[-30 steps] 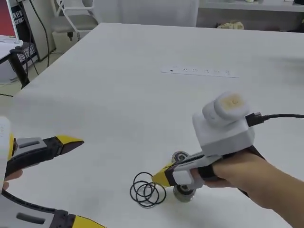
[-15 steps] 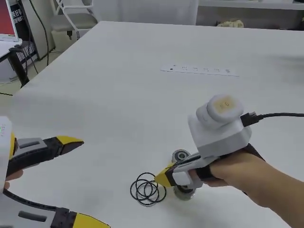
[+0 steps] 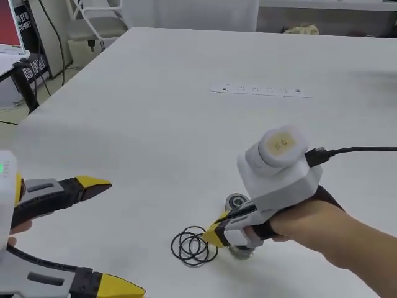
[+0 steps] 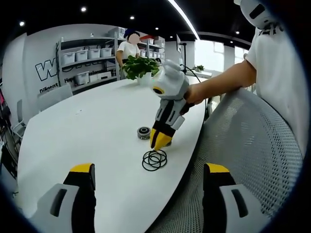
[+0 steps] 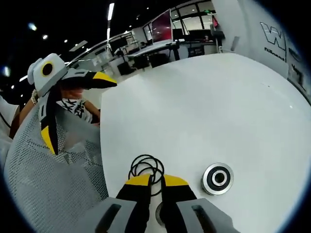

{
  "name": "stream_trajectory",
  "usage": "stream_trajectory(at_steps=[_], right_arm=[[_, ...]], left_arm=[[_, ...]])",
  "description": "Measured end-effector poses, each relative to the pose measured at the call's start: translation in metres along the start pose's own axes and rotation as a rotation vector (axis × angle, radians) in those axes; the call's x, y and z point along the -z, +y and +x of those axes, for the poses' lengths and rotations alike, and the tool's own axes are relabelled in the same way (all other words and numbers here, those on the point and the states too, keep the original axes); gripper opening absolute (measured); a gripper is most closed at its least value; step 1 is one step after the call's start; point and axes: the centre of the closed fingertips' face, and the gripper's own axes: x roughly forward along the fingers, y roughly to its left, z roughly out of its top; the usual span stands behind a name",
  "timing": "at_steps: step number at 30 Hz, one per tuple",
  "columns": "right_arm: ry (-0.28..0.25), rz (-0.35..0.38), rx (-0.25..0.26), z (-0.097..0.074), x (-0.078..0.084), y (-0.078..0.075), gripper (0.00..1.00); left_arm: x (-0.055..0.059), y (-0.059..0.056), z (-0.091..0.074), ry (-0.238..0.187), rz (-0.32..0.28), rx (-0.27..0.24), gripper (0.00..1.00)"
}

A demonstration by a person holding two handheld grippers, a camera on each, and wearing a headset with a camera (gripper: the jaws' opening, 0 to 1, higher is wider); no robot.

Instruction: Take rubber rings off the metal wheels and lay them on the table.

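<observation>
Counting two metal wheels on the table: one is standing clear, the other is lying half hidden under the right gripper. Black rubber rings are lying in one overlapping pile at its tips, too tangled to count. Its jaws are sitting almost closed; whether they are pinching a ring cannot be told. Left gripper is hanging wide open, holding nothing.

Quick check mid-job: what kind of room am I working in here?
Probably an office-style lab or workshop: a large white table, wall shelves of storage bins, a potted plant and a mesh office chair.
</observation>
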Motion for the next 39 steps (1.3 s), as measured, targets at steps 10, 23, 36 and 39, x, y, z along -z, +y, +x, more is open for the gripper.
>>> stream_trajectory(at_steps=[10,23,36,39], right_arm=[[-0.041,-0.003,0.02,-0.012,-0.012,-0.005,0.08],[-0.147,-0.068,0.056,-0.048,-0.045,-0.009,0.19],[-0.24,-0.186,0.058,-0.103,-0.048,0.004,0.52],[-0.259,-0.197,0.067,-0.11,-0.038,0.006,0.61]], left_arm=[[-0.002,0.001,0.0,-0.01,-0.006,-0.001,0.89],[-0.002,-0.002,0.0,-0.005,0.003,0.018,0.91],[-0.007,-0.006,0.0,-0.03,-0.013,0.051,0.99],[-0.009,-0.005,-0.001,-0.04,-0.013,0.051,0.99]])
